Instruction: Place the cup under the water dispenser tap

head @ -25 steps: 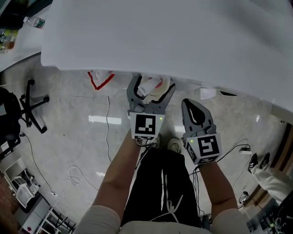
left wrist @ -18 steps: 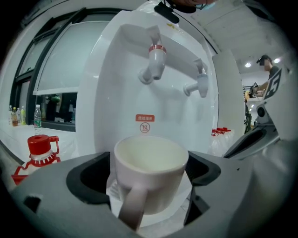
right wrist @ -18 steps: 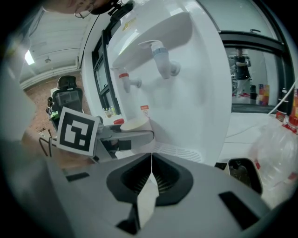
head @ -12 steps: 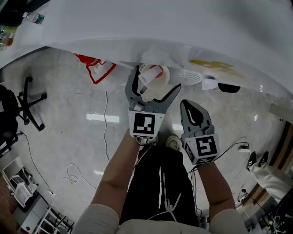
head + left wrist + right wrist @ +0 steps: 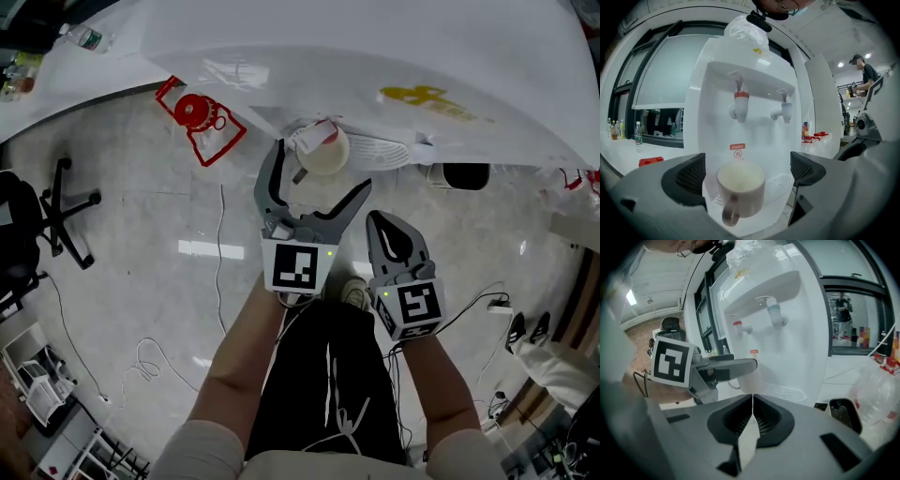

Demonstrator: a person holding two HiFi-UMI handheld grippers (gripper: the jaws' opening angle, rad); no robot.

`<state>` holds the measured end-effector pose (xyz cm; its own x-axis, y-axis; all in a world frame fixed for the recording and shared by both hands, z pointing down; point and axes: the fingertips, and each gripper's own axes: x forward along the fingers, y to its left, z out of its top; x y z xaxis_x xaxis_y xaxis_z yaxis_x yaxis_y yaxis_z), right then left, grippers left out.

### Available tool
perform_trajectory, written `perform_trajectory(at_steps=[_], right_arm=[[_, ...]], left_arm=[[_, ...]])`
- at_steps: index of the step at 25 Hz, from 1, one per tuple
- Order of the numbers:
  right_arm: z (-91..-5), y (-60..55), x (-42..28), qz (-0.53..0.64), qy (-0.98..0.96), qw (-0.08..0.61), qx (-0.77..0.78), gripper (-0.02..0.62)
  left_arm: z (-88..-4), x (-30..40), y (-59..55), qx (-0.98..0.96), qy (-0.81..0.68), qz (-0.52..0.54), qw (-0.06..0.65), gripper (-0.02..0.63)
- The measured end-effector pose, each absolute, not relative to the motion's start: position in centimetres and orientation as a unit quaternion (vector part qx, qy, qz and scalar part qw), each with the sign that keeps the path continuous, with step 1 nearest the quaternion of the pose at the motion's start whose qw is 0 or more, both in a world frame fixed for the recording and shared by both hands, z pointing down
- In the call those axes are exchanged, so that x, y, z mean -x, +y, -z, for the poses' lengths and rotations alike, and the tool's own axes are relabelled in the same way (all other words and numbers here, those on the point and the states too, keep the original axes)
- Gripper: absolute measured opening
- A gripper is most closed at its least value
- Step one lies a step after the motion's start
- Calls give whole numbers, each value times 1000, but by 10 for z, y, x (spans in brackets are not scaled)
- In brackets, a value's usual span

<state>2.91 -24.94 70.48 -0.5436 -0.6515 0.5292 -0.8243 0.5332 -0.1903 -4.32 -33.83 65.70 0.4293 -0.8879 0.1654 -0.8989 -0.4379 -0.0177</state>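
A cream cup (image 5: 740,187) stands on the drip tray (image 5: 780,180) of the white water dispenser (image 5: 754,84), straight below the red tap (image 5: 741,101); its handle faces me. My left gripper (image 5: 747,171) is open wide. Its jaws have just been opening, and the cup stands between them with a gap on each side. From the head view the cup (image 5: 323,155) sits near the tips of the left gripper (image 5: 322,167). My right gripper (image 5: 398,230) hangs beside it, shut and empty, and in its own view my right gripper (image 5: 752,401) has its pads meeting.
A blue tap (image 5: 785,108) is right of the red one. A red object (image 5: 199,117) and a black bin (image 5: 464,175) flank the dispenser. An office chair (image 5: 61,211) and floor cables (image 5: 150,356) lie to the left. Bottles (image 5: 637,133) stand on a ledge.
The left gripper's jaws have spread wider and let go of the cup. The gripper has risen, and more of the dispenser's front now shows. The right gripper shifted slightly.
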Motion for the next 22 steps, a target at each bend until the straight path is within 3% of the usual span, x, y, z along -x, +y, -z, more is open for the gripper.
perform_trajectory(at_steps=[8, 9, 11, 13, 18, 22], right_arm=[[-665, -233, -25, -201, -858, 193, -432, 28], [-659, -231, -26, -201, -857, 193, -433, 29], [-647, -227, -28, -199, -857, 191, -436, 28], [-632, -223, -30, -196, -857, 188, -438, 28], [-590, -210, -33, -193, -855, 178, -448, 28], [-555, -201, -36, -196, -851, 166, -457, 28]], left_arm=[[-624, 51, -306, -838, -534, -98, 51, 526], [-618, 56, -303, -831, -545, -98, 51, 483], [-603, 68, -295, -812, -574, -95, 45, 268], [-588, 76, -285, -800, -590, -96, 40, 154], [-550, 83, -255, -792, -598, -119, 24, 23], [-520, 82, -233, -794, -596, -114, 41, 20]])
